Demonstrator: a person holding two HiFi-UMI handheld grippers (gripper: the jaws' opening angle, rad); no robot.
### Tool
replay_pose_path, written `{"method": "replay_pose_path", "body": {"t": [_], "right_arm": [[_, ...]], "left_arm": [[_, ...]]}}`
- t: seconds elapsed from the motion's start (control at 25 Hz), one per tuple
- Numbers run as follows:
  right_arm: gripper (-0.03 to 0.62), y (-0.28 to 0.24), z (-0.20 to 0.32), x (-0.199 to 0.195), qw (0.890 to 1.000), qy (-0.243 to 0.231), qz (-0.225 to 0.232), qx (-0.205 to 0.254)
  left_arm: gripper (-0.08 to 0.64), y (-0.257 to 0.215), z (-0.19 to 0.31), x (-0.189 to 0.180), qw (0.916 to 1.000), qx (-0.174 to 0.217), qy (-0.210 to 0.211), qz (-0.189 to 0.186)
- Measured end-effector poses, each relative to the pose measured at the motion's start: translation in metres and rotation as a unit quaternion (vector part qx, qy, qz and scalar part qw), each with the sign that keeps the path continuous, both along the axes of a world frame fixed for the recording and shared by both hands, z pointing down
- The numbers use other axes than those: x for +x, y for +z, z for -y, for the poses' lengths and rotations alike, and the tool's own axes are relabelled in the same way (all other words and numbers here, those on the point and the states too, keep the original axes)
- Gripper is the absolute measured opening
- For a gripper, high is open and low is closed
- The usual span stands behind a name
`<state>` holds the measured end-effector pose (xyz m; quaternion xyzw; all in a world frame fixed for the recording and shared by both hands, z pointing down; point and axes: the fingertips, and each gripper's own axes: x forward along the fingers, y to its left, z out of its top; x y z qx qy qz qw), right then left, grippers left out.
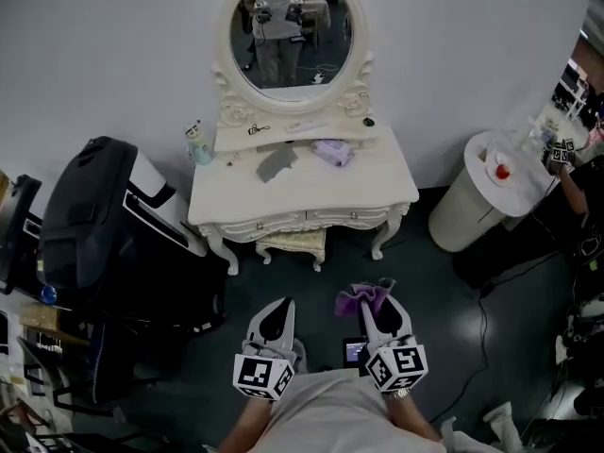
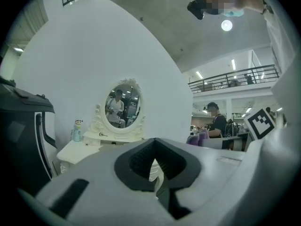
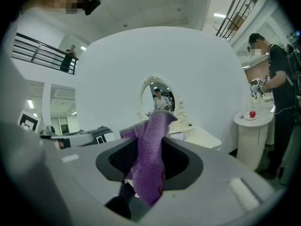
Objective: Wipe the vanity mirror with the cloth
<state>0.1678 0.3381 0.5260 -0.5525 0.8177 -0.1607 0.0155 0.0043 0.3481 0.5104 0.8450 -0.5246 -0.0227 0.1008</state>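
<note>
In the head view, both grippers sit low and close to your body. The vanity table (image 1: 377, 185) stands ahead of them across open floor. The mirror (image 1: 291, 36) rises at the table's far edge, well apart from either tool. Its oval stands upright, with the long axis running top to bottom. Your right gripper (image 1: 371, 306) carries the purple cloth (image 1: 361, 298), bunched at its tips. Your left gripper (image 1: 276, 313) rides just beside it, about level. Neither is clearly nearer the glass. The mirror lies forward and up from both, slightly left of the right one. A stool (image 1: 293, 245) is tucked under the table, between you and its front.

In the left gripper view, the left gripper's pads meet with nothing between them, so it is closed and empty. The mirror (image 2: 121, 108) shows ahead, above and left of the tips. A bit of the cloth (image 2: 200, 138) peeks in off to the right.

In the right gripper view, the jaws are clamped on the cloth (image 3: 151, 149), which stands up between the pads and flops forward. The mirror (image 3: 160, 97) sits dead ahead just over that fold, far off.

Judging from this, wiping has not begun. You'd need to step in, lift the right tool and reach over the tabletop.
</note>
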Motion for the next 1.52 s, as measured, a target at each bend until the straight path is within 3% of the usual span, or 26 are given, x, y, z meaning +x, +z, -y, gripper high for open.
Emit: {"method": "replay_pose_path", "body": {"t": [0.4,0.88,1.2,1.52], "right_arm": [[0.164,-0.039,0.126,-0.048,0.999,0.031,-0.016,0.036],[0.164,-0.030,0.197,-0.082,0.998,0.051,-0.023,0.021],[0.164,-0.018,0.268,-0.085,0.999,0.030,-0.013,0.011],[0.164,-0.023,0.400,-0.078,1.000,-0.018,-0.004,0.016]], "left_arm": [[0.002,-0.028,0.130,-0.049,0.9987,0.033,0.038,0.001],[0.002,-0.020,0.208,-0.089,0.9986,0.023,0.047,0.001],[0.002,-0.014,0.269,-0.096,0.9997,0.017,0.017,0.006],[0.002,-0.028,0.371,-0.094,0.9987,0.024,-0.040,0.018]]}}
